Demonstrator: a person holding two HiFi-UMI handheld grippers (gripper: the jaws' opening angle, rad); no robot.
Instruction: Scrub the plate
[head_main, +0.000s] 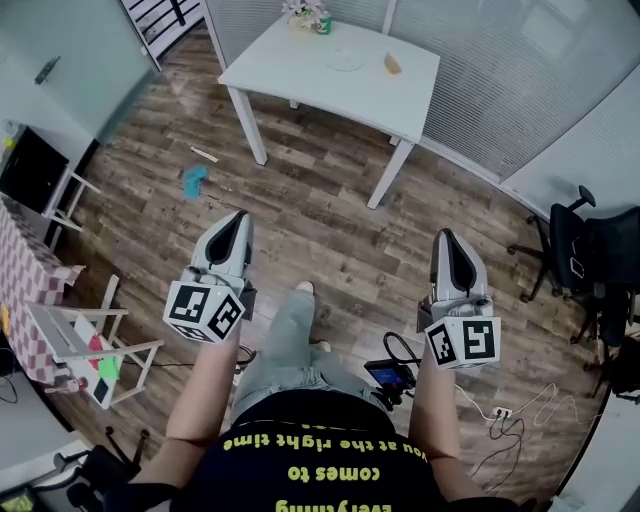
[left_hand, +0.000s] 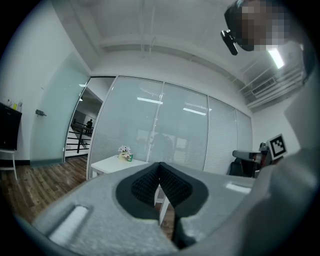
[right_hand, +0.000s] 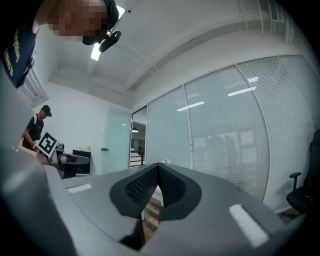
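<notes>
A pale round plate (head_main: 345, 58) lies on a white table (head_main: 300, 70) far ahead, with a small tan scrubbing piece (head_main: 392, 64) to its right. Both grippers are held level over the wooden floor, well short of the table. My left gripper (head_main: 240, 220) is shut with nothing between its jaws, its ribbed pads meeting in the left gripper view (left_hand: 160, 166). My right gripper (head_main: 444, 238) is likewise shut and empty (right_hand: 159, 168). The table (left_hand: 112, 162) shows small in the left gripper view, and the plate cannot be made out there.
A potted flower (head_main: 308, 14) stands at the table's far edge. A blue object (head_main: 194, 180) and a wooden stick (head_main: 204, 153) lie on the floor. A white rack (head_main: 85, 340) is at left, an office chair (head_main: 570, 240) at right, cables and a device (head_main: 390, 375) by my feet.
</notes>
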